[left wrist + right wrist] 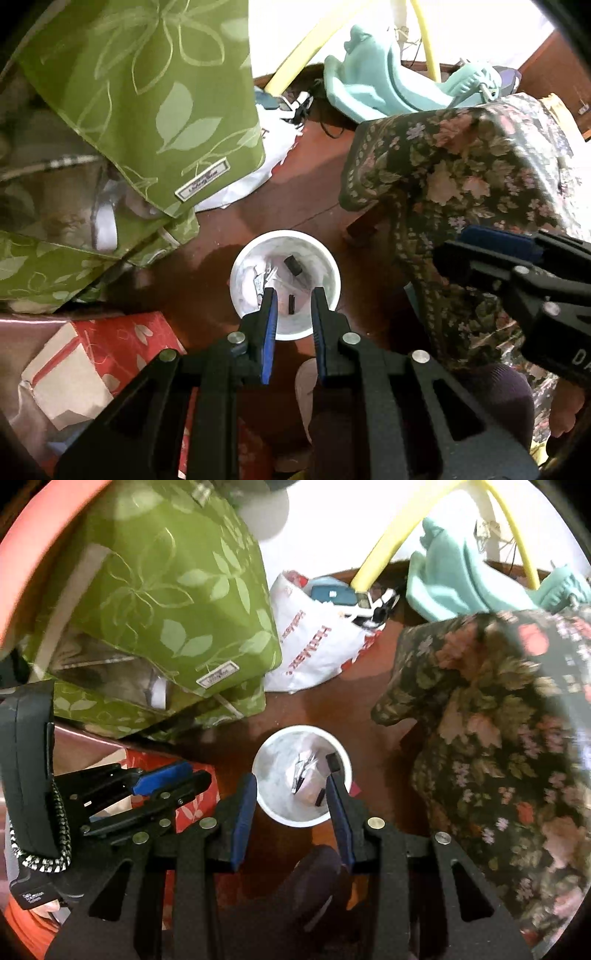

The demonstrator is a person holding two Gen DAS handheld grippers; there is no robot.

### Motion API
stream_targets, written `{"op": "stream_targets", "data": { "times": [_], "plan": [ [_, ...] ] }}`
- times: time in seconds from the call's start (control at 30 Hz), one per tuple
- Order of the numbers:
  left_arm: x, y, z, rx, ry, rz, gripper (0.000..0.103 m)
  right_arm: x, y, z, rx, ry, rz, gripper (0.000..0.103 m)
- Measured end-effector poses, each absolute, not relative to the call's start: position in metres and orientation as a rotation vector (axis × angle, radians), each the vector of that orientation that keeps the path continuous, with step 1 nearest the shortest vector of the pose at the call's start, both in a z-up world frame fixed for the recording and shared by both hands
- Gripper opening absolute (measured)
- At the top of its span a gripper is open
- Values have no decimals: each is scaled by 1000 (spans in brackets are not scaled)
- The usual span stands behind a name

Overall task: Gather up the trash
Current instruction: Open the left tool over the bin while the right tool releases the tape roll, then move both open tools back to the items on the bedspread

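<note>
A white round bin (240, 284) (266, 771) stands on the red-brown floor. Inside lie crumpled white paper (308, 775) and small dark pieces (293, 265). My left gripper (294, 295) hangs right over the bin's near rim, pointing down, its blue-padded fingers a little apart. A dark piece (291, 304) shows in the gap, down in the bin and not pinched. My right gripper (291, 779) is above the same bin with its fingers wider apart and nothing between them. One dark piece (333, 762) shows just past its right fingertip. Each gripper appears at the edge of the other's view.
Green leaf-print cushions (140, 92) crowd the left. A red flowered box (110, 347) lies at the near left. Floral-cloth furniture (461, 177) stands on the right. A white shopping bag (314, 646), a teal plastic item (376, 81) and a yellow hose (373, 565) lie behind. A dark-socked foot (314, 875) is below.
</note>
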State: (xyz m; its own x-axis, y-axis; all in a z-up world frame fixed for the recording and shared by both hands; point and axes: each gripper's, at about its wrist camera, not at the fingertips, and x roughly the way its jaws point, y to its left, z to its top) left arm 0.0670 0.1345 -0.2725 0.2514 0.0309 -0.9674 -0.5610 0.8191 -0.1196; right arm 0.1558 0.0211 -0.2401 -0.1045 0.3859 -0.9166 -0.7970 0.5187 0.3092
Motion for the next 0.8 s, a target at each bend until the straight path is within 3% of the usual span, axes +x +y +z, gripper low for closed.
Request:
{"op": "stream_targets", "data": {
  "times": [0.8],
  "plan": [
    [145,22,-137,-304,1019,175,17,196,-127,-90,-190,998,810,36]
  ]
}}
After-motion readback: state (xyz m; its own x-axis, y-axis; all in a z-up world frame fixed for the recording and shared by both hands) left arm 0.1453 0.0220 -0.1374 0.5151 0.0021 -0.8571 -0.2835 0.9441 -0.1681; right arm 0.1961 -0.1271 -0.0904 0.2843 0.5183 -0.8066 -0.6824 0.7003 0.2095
